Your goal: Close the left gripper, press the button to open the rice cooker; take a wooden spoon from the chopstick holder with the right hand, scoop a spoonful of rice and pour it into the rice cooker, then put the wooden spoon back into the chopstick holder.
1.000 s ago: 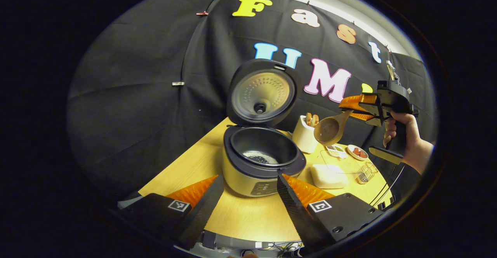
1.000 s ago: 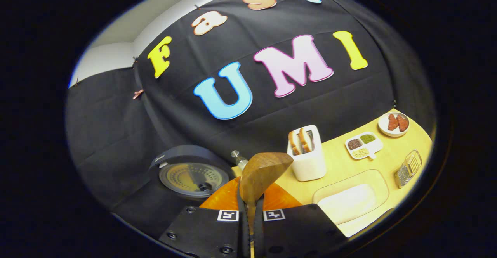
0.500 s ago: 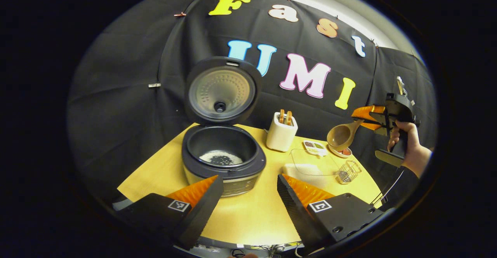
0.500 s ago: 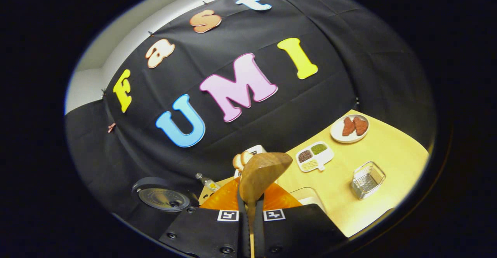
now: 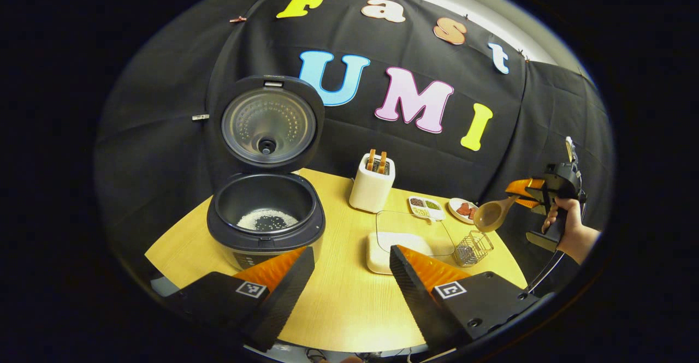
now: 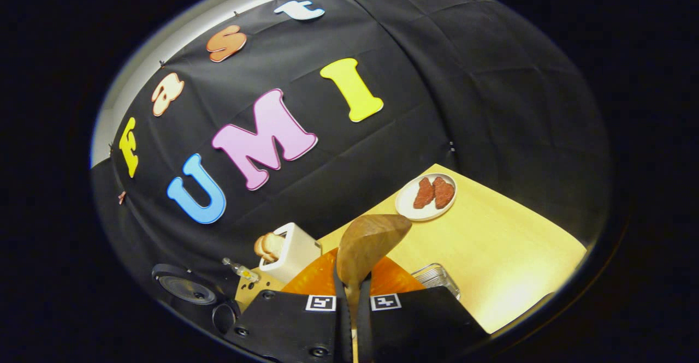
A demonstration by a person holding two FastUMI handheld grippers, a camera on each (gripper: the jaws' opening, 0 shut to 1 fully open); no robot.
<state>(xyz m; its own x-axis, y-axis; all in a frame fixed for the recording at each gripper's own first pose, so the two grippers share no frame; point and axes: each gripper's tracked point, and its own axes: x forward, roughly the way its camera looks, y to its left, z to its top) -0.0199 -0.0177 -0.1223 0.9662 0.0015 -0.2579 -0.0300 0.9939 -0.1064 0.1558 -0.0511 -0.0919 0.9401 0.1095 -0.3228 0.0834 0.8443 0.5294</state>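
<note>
While my right gripper (image 6: 352, 292) clamps the brown wooden spoon (image 6: 368, 243), my left gripper (image 5: 349, 281), jaws apart, faces the open-lidded grey rice cooker (image 5: 266, 215), rice visible inside.

Right gripper (image 5: 525, 192) with spoon (image 5: 491, 215) has swung away from cooker (image 5: 266, 215), now above wire holder (image 5: 473, 246).

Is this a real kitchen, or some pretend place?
Probably a pretend kitchen set up in a booth. A rice cooker with its lid up, a toaster with bread in it and a small plate of food sit on a wooden table, but black cloth hangs behind instead of kitchen walls.
</note>
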